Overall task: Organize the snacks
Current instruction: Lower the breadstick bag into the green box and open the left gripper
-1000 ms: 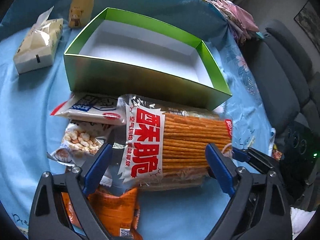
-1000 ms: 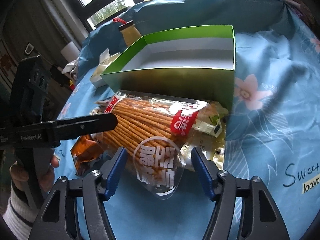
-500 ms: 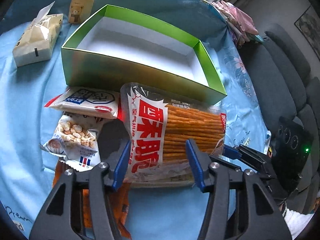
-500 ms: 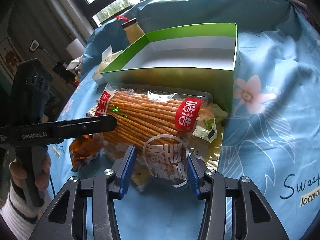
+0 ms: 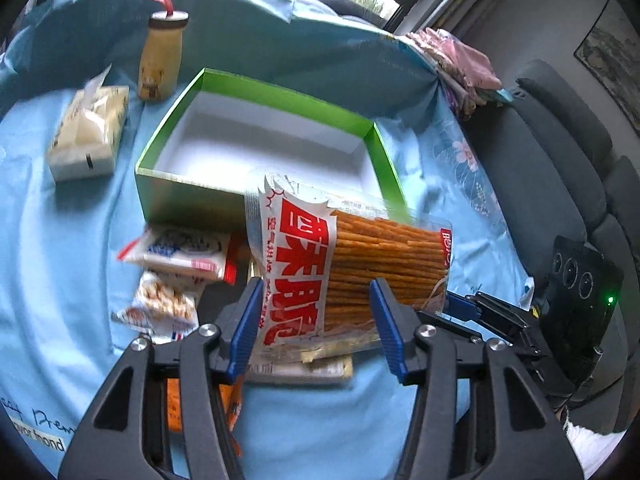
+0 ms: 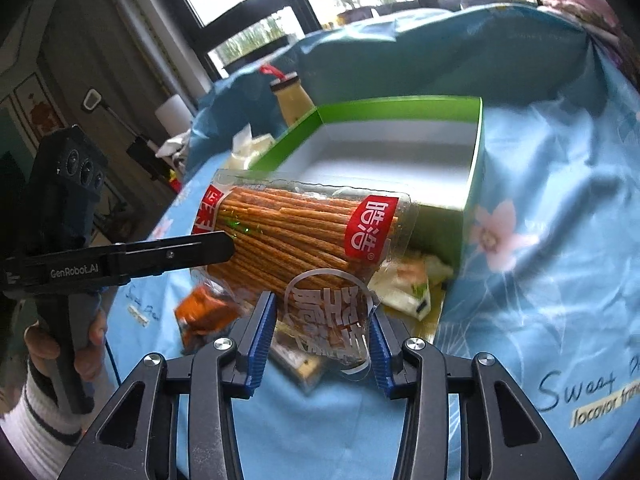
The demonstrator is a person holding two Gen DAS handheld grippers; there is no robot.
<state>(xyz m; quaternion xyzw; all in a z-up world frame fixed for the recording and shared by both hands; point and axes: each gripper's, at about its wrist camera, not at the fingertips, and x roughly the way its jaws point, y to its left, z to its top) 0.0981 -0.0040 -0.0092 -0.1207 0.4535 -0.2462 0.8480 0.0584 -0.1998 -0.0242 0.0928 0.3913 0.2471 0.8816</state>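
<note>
Left gripper (image 5: 316, 326): jaws pinching the printed end of the long clear packet of orange-brown biscuit sticks with red-and-white lettering (image 5: 372, 264). Right gripper (image 6: 320, 338): jaws pinching the opposite, clear end of the same packet (image 6: 296, 236). The packet hangs between the two grippers, clear of the blue flowered cloth covering the counter (image 5: 48, 240), with its far edge overlapping the near wall of the open green cardboard box with white inside (image 5: 256, 128) at 12 o'clock.

Under and beside the packet, on the cloth: a white-blue-red snack pouch (image 5: 184, 252) at 9 o'clock, a clear bag of pale round puffs (image 5: 164, 308) below it, an orange foil packet (image 5: 176, 404) at 7 o'clock, partly hidden by the left gripper.

At 10 o'clock of the box: a cream soft tissue pack (image 5: 90, 132). At 11 o'clock: a yellow bottle with brown cap and red loop (image 5: 160, 58), upright.

Right wrist view: a person's hand in a striped cuff (image 6: 60, 344) holds the left gripper's handle at 8 o'clock.
</note>
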